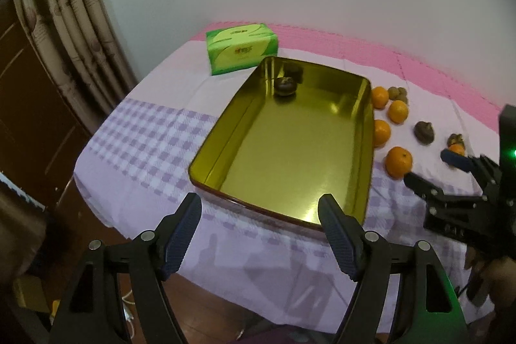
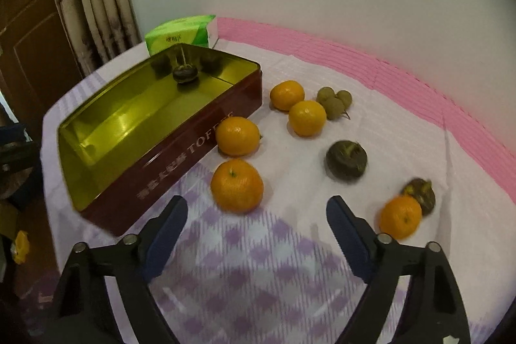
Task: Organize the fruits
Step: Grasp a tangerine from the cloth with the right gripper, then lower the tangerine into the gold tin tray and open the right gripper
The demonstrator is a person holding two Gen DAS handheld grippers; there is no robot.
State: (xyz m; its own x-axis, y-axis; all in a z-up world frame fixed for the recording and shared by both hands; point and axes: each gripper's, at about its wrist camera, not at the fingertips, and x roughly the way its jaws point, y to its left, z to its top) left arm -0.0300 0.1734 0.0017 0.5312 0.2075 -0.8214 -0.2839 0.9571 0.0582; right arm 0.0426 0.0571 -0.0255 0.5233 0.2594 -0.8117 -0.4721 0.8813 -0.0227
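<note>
A gold-lined toffee tin point(image 1: 366, 150) point(image 2: 180, 147) holds one dark fruit point(image 1: 285, 86) point(image 2: 184, 73) at its far end. Several oranges lie on the cloth right of the tin; the nearest orange point(image 2: 237, 185) point(image 1: 399, 162) is just ahead of my right gripper. A dark fruit point(image 2: 346, 158) point(image 1: 424, 132), a cluster of small brown fruits point(image 2: 333, 100), and an orange beside another dark fruit point(image 2: 400, 216) lie further right. My left gripper point(image 1: 259, 210) is open and empty at the tin's near rim. My right gripper point(image 2: 256, 211) point(image 1: 427, 165) is open and empty.
A green tissue box point(image 1: 242, 49) point(image 2: 180, 34) stands behind the tin. A pink mat point(image 2: 419, 83) lines the wall edge. The checked cloth point(image 1: 145, 131) covers the table, whose left edge drops beside a curtain point(image 1: 74, 21).
</note>
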